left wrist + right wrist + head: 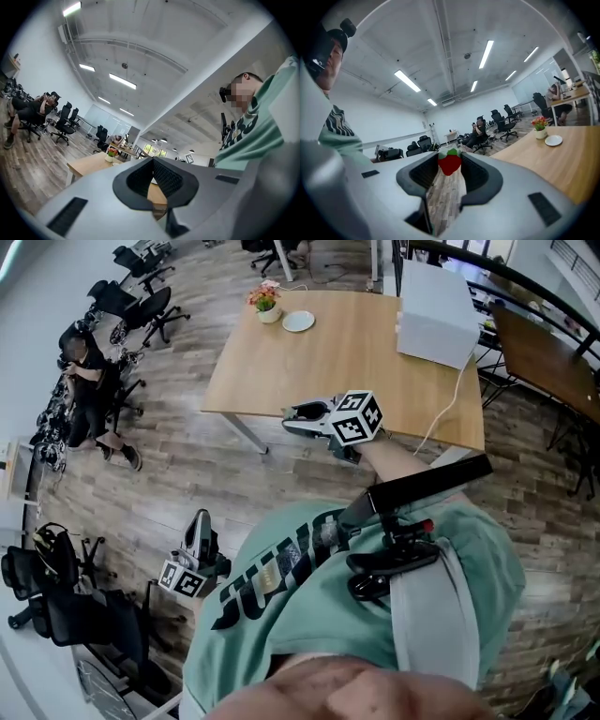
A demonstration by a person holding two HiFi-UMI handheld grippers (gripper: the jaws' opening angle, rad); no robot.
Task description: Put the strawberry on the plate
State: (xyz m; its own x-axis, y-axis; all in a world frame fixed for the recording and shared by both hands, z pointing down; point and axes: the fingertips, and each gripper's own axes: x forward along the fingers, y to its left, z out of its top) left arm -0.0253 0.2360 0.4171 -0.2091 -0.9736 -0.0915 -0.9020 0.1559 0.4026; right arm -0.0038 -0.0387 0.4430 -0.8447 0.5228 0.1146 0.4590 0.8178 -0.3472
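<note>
right gripper is gripping the strawberry between its pads, jaws standing partly apart at the berry's width, red body and green top poking out at the fingertips. in the head view this gripper is hovering at the near edge of the wooden table, pointing roughly level across it; the berry itself is too small to make out there. the plate is sitting white and bare at the far side of the table, just beside a flower pot, well apart from the strawberry. a white box is sitting at the table's far right corner with a cable trailing off it. left gripper is hanging low at the person's left side over the wood floor, away from the table; in the left gripper view its pads are meeting at the tips with nothing between them. the person's green shirt is filling the bottom of the head view. another person is sitting among office chairs at the far left.
</note>
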